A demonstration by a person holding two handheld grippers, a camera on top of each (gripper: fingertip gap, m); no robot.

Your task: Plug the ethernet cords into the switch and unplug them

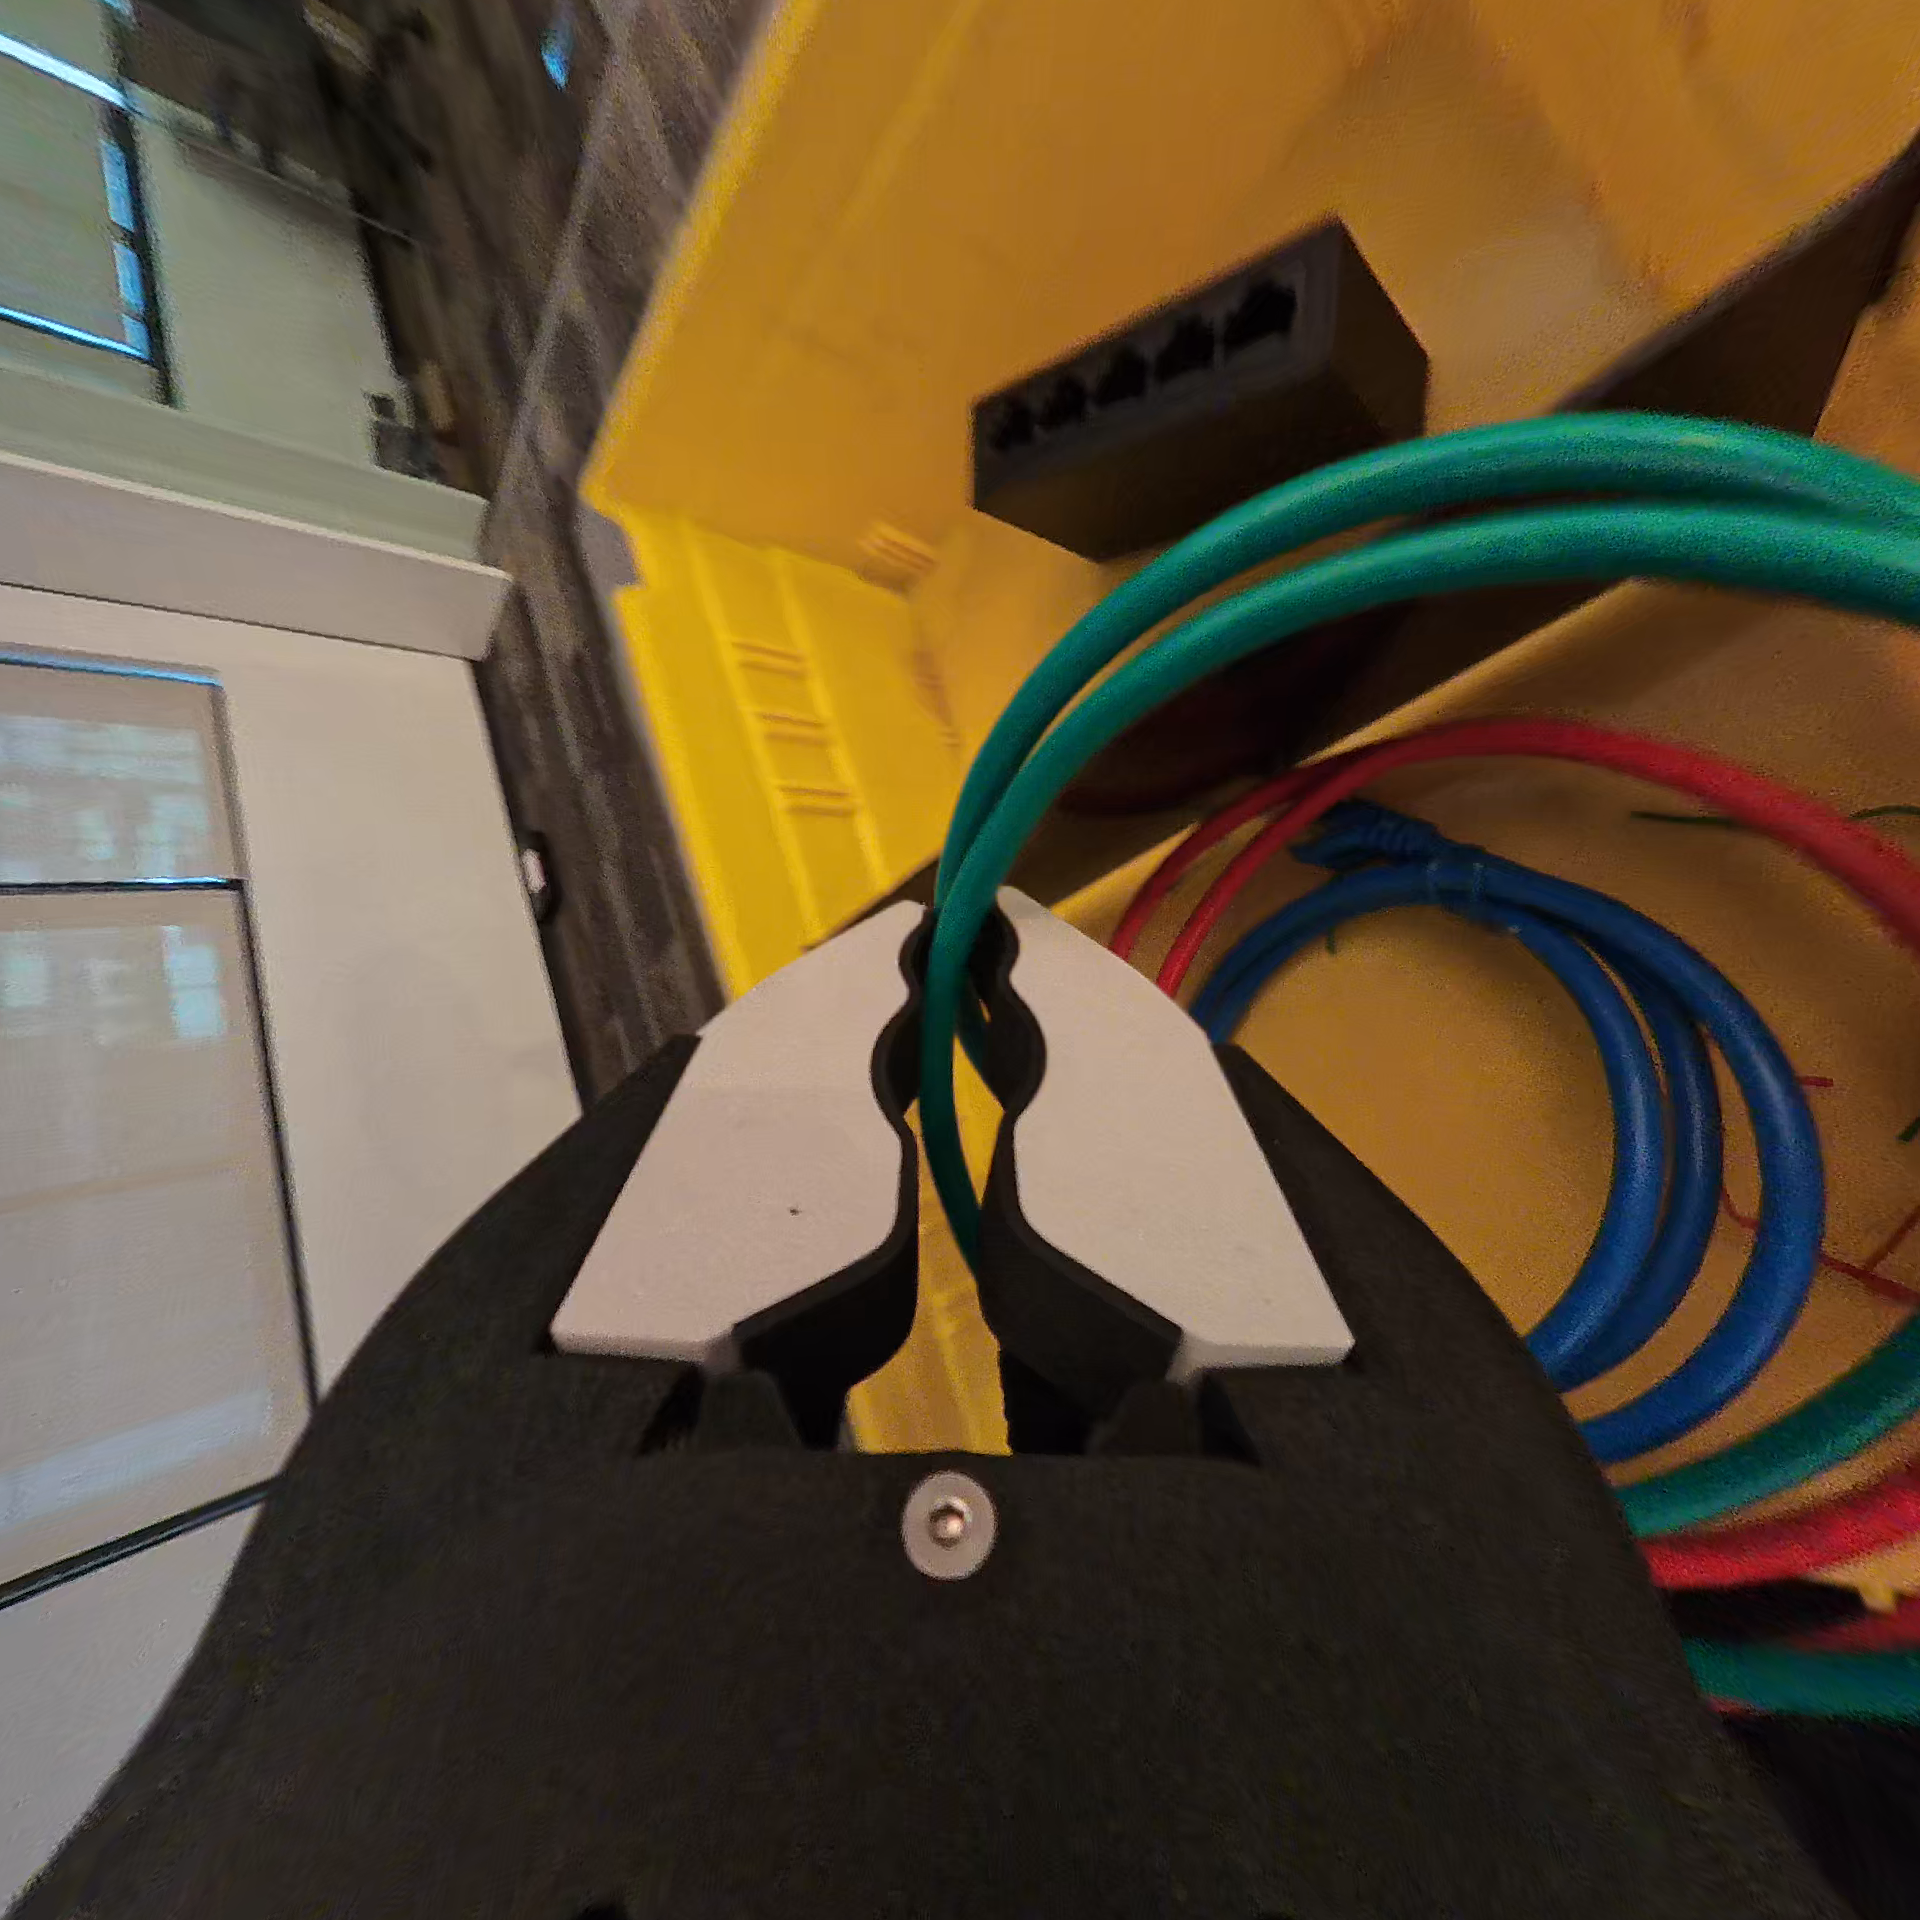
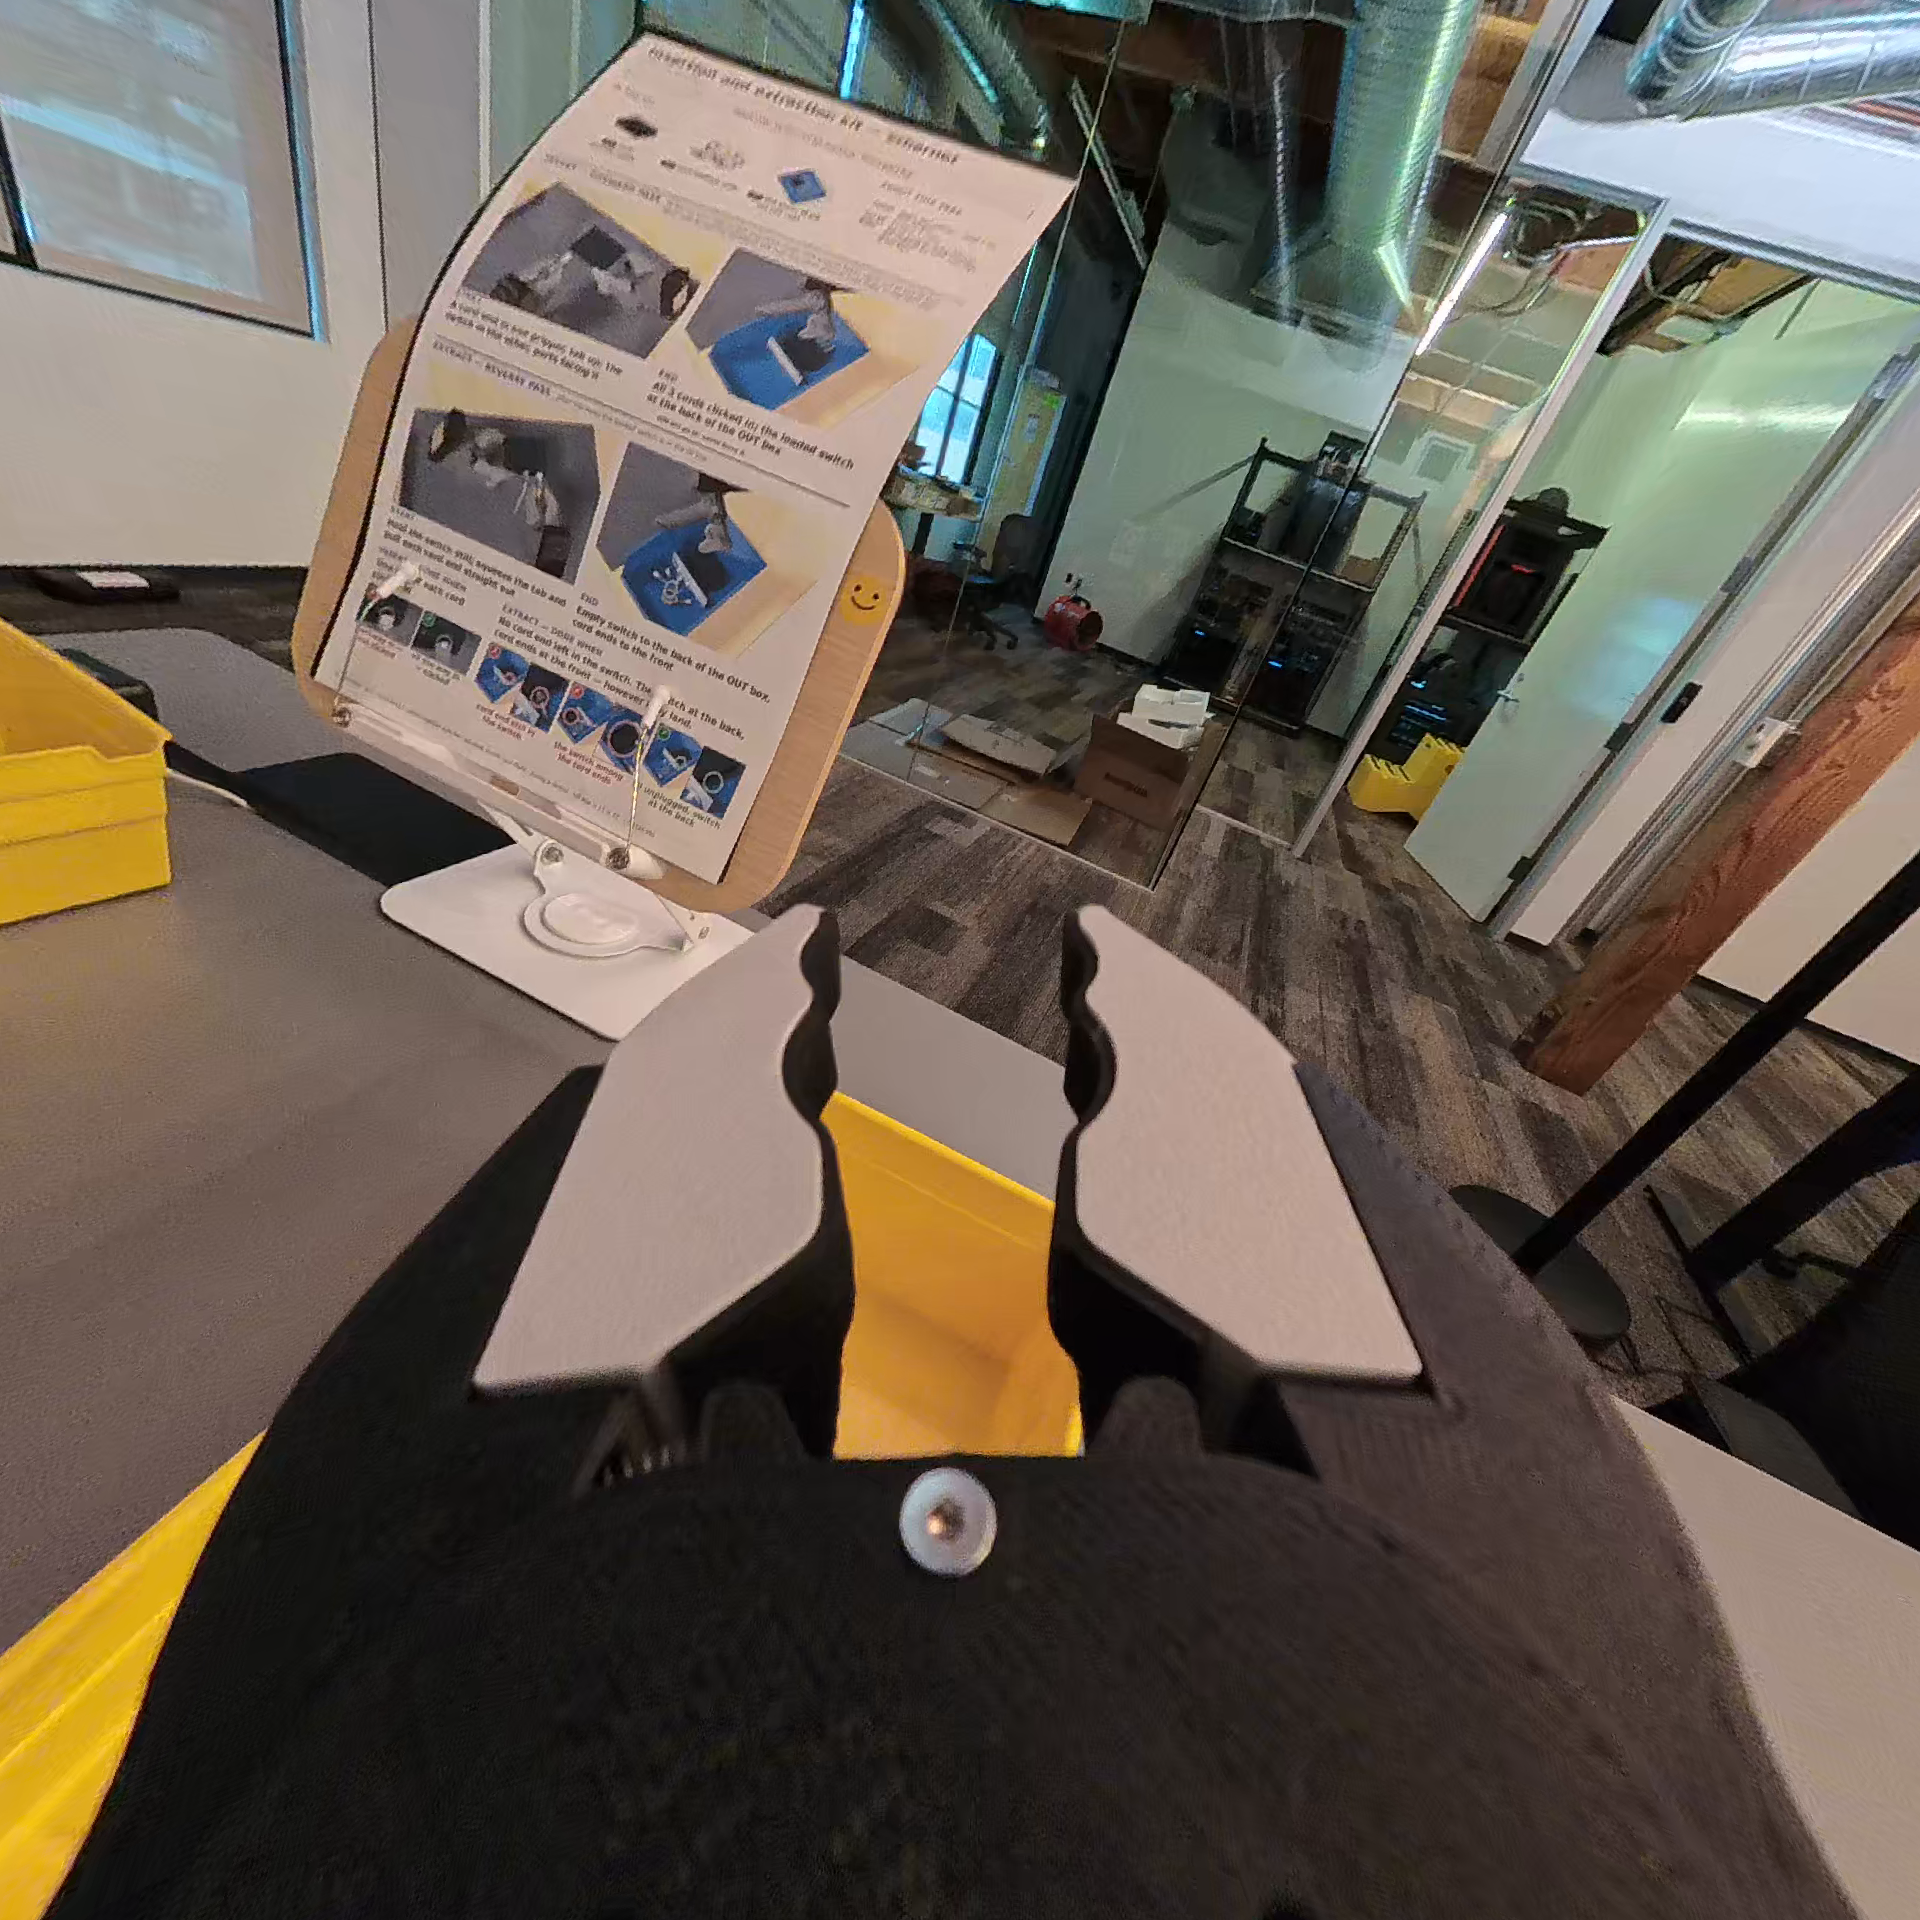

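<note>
Left wrist view: a pale wall and window give way to the yellow plastic bin (image 1: 790,343), smooth-walled with ribbed sides. The left gripper (image 1: 961,940), grey plates on wavy black pads, is clamped on the looped green cord (image 1: 1299,520). Beyond sits the boxy black switch (image 1: 1195,384), ports facing out, all unplugged. Round coils of red cord (image 1: 1662,753) and blue cord (image 1: 1704,1039) lie farther right.

In the right wrist view, the right gripper (image 2: 945,956) stands apart, empty, above a grey table (image 2: 208,1091) beside a curled printed sheet (image 2: 665,436).
</note>
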